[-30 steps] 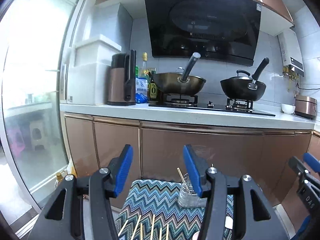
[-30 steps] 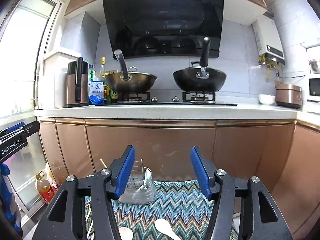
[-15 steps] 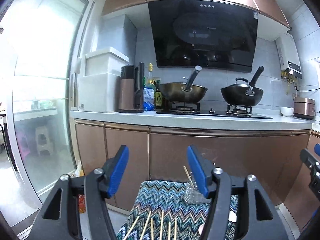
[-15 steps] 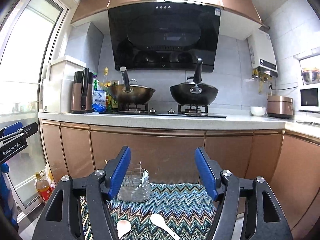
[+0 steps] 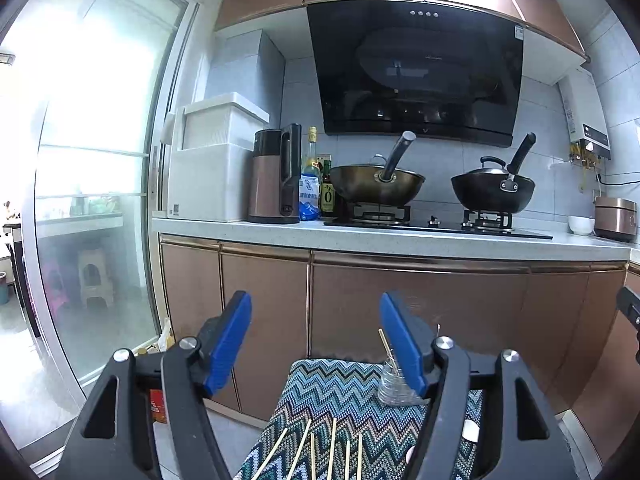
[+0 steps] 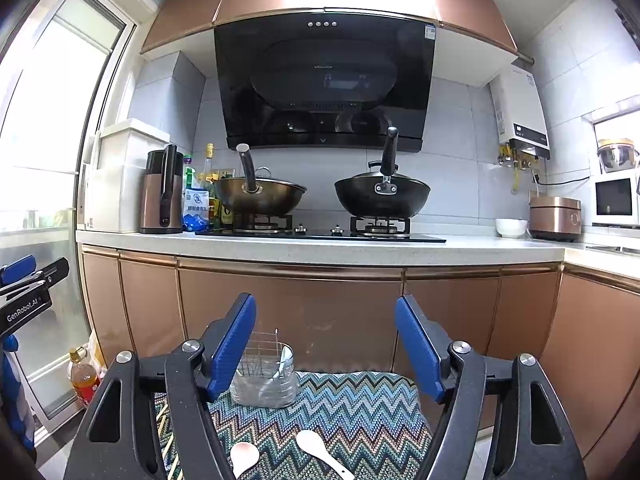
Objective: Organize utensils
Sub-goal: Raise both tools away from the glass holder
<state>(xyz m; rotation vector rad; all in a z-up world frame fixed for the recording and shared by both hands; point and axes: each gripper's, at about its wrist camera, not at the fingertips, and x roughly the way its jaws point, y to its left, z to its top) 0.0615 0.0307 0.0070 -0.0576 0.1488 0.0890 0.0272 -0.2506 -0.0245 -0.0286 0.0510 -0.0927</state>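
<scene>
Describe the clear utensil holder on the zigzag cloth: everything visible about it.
The clear ribbed utensil holder looks like transparent plastic or glass, with a thin wire-grid divider rising above its rim. It stands upright near the far edge of the blue zigzag-patterned cloth. A white spoon leans inside it, and in the left wrist view a wooden chopstick pokes out. Neither gripper touches it; the blue fingers of the right gripper only overlap it in view.

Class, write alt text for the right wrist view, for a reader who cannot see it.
An open right gripper hangs above a zigzag-patterned cloth, its blue jaws spread wide and holding nothing. On the cloth stand a clear utensil holder and, nearer the camera, two white spoons. Behind are brown kitchen cabinets and two woks on a stove.
</scene>
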